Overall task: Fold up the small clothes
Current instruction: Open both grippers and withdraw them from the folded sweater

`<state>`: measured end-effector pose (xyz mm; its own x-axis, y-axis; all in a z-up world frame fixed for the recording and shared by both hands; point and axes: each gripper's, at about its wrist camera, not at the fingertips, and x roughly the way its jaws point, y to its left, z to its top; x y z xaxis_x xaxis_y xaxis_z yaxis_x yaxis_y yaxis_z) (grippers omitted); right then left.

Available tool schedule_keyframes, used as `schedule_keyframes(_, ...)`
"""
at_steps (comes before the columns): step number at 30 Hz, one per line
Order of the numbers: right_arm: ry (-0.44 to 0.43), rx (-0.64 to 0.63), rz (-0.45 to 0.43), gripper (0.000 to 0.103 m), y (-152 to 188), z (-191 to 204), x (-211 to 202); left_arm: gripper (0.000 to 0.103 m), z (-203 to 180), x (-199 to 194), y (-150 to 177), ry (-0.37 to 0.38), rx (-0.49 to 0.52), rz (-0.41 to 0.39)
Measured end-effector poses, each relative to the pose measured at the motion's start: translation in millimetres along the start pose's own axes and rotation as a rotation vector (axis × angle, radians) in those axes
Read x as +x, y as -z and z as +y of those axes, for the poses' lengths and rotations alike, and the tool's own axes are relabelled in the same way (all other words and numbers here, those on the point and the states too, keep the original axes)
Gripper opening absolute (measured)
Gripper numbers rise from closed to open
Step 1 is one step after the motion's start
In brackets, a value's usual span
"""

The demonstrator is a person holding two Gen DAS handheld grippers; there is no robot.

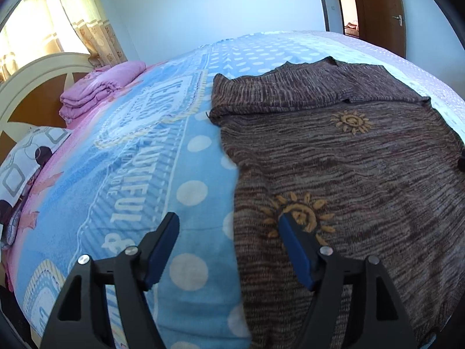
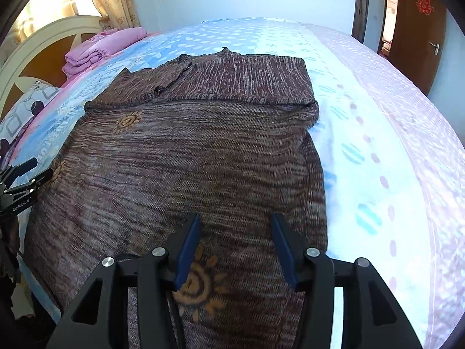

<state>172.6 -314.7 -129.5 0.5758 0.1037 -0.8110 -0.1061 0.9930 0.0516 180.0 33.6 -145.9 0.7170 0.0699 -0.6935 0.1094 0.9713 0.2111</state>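
- Brown marled knit sweater with orange sun motifs [image 2: 186, 157]: flat on blue dotted bedspread [image 1: 139, 157], long axis running away from both grippers.
- Left gripper [image 1: 229, 229]: agape, straddling sweater's left edge.
- Right gripper [image 2: 236, 226]: agape above near hem, empty.

Sunlit curtains [image 1: 87, 20], pale walls [image 1: 203, 5], brown door [image 2: 421, 29].

Home bedroom. Big bed [image 1: 174, 151] w/ blue polka-dot blanket runs ahead of the left gripper [image 1: 228, 232]; cream & brown headboard [image 1: 37, 87], folded pink quilt [image 1: 98, 87] and a patterned pillow [image 1: 26, 160] off to its left. Curtains [image 1: 87, 14] w/ daylight far left. Ahead-right of the right gripper [image 2: 235, 232], a brown wooden door [image 2: 421, 29] w/ red paper decoration [image 2: 425, 3].
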Motion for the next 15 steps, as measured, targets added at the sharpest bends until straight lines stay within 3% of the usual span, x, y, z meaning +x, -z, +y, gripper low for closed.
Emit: schedule_keyframes(15,-0.009,0.012,0.003,0.052,32,11,-22,0.077,-1,-19,19,0.042,-0.009,0.024)
